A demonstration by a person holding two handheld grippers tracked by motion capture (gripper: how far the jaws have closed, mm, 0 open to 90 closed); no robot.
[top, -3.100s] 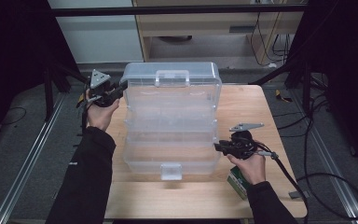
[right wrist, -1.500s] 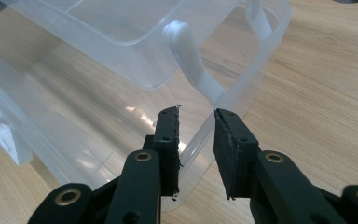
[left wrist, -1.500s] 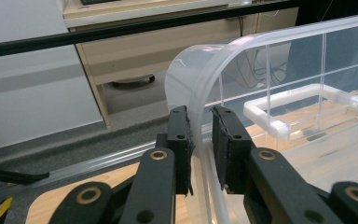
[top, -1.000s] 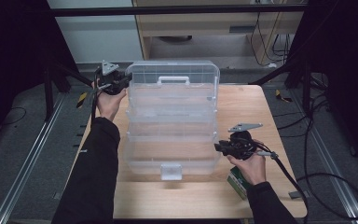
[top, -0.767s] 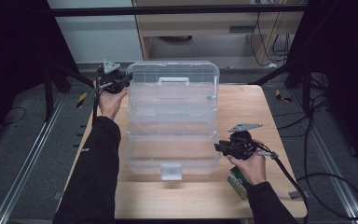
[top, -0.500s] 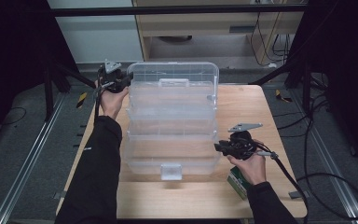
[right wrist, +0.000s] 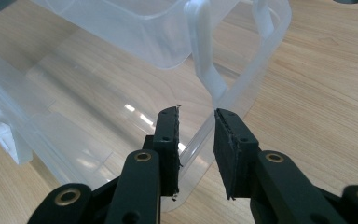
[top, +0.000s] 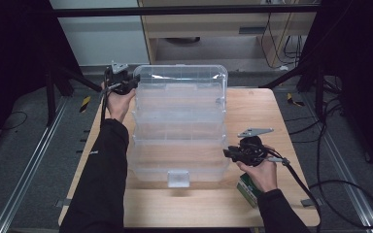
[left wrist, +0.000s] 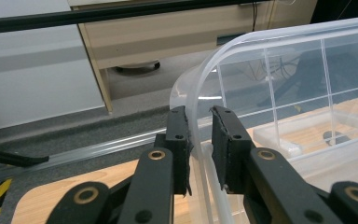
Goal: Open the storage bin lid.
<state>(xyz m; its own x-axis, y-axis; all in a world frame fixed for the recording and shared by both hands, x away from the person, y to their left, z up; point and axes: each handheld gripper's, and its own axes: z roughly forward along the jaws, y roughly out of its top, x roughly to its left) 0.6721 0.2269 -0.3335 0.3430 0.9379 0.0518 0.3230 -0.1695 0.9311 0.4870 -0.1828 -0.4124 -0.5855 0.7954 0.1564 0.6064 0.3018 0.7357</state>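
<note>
Since three seconds ago my left gripper (top: 126, 85) has travelled from the box's left side up to its far left corner, and in the last half second it has barely shifted. On the wooden table (top: 281, 121), the big clear plastic box (top: 179, 126) lies opened out in tiers, reaching from the near edge to the far one. In the left gripper view the jaws stand a little apart with the lid's curved rim (left wrist: 200, 116) between them, not visibly pinched. My right gripper (top: 235, 151) sits at the box's near right corner, its jaws likewise straddling a thin clear edge (right wrist: 200, 135) with a gap. I judge both grips are staged, perhaps for closing the lid. A small green carton (top: 246, 188) lies under my right hand (top: 260, 172).
</note>
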